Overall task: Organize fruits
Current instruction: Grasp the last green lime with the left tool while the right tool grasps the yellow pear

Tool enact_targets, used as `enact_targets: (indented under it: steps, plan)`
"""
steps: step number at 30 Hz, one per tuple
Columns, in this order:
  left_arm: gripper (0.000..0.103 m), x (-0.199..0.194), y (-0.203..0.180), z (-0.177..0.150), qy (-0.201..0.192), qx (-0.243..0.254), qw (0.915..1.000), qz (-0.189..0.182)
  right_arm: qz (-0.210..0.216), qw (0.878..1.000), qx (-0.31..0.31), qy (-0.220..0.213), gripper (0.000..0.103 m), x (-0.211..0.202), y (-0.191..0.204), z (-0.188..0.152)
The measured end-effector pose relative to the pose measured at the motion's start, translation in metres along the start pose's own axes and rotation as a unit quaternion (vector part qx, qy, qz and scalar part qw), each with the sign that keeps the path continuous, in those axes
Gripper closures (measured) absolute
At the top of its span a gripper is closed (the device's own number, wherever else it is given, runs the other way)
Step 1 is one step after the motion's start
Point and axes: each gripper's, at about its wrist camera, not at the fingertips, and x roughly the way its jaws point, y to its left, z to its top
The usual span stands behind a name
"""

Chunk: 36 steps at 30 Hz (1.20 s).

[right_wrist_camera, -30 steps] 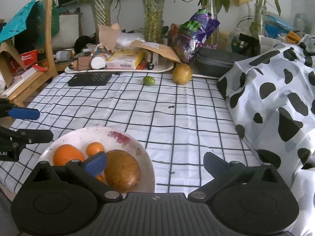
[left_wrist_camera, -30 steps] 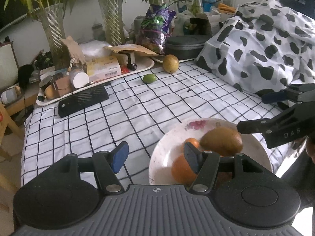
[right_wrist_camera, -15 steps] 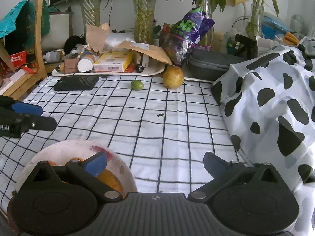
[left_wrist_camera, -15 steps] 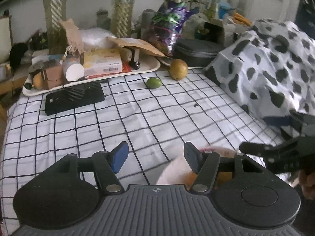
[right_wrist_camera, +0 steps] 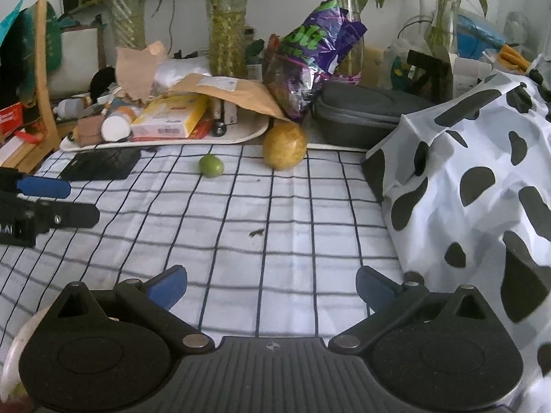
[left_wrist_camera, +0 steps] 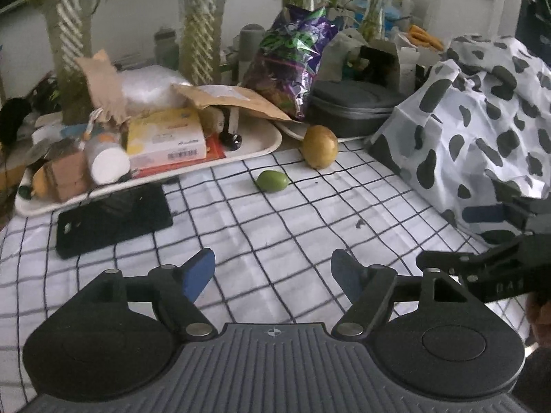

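Observation:
A small green fruit (left_wrist_camera: 272, 180) (right_wrist_camera: 210, 165) and a bigger yellow-brown fruit (left_wrist_camera: 319, 146) (right_wrist_camera: 284, 145) lie on the checked cloth at the far side, just in front of a cluttered tray. My left gripper (left_wrist_camera: 273, 272) hovers over the cloth well short of them; its jaws are opening and nothing is between them. My right gripper (right_wrist_camera: 270, 285) is open and empty too, pointing at the same two fruits. Only a sliver of the white plate's rim (right_wrist_camera: 15, 347) shows at the lower left of the right wrist view.
A white tray (left_wrist_camera: 261, 148) piled with boxes, a bottle and paper stands at the back, a black flat device (left_wrist_camera: 110, 218) in front of it. A grey case (right_wrist_camera: 361, 113), a purple bag (right_wrist_camera: 310, 55), plant vases and a cow-print cloth (right_wrist_camera: 475, 179) on the right border the area.
Both grippers moved forward across the cloth toward the two far fruits; the plate with fruit slid out of view beneath them. The left gripper's jaws widened.

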Motion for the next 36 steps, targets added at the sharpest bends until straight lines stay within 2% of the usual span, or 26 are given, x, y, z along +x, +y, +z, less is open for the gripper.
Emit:
enact_targets:
  steps: [9,21,27,29,30,32,36]
  plan:
    - [0.03,0.048,-0.001,0.013,0.01,0.054,0.9985,0.008,-0.011,1.0,-0.002,0.003,0.0,0.032,-0.011,0.024]
    - [0.031,0.111,0.004,0.031,-0.008,0.069,0.9975,-0.012,-0.017,0.999,-0.032,0.013,0.0,0.077,-0.022,0.041]
    - [0.032,0.135,0.005,0.04,-0.021,0.076,0.9967,-0.02,-0.021,0.999,-0.027,0.017,0.0,0.098,-0.03,0.045]
    - [0.038,0.142,0.005,0.042,-0.024,0.077,0.9965,-0.024,-0.025,0.999,-0.026,0.013,0.0,0.104,-0.033,0.046]
    - [0.051,0.144,0.005,0.043,-0.025,0.076,0.9964,-0.028,-0.026,0.999,-0.025,0.011,0.0,0.106,-0.033,0.046]
    - [0.065,0.149,0.007,0.046,-0.023,0.074,0.9963,-0.036,-0.026,0.999,-0.022,0.004,0.0,0.112,-0.035,0.048]
    - [0.066,0.145,0.015,0.046,-0.022,0.066,0.9965,-0.047,-0.027,0.999,-0.014,-0.013,0.0,0.123,-0.034,0.054]
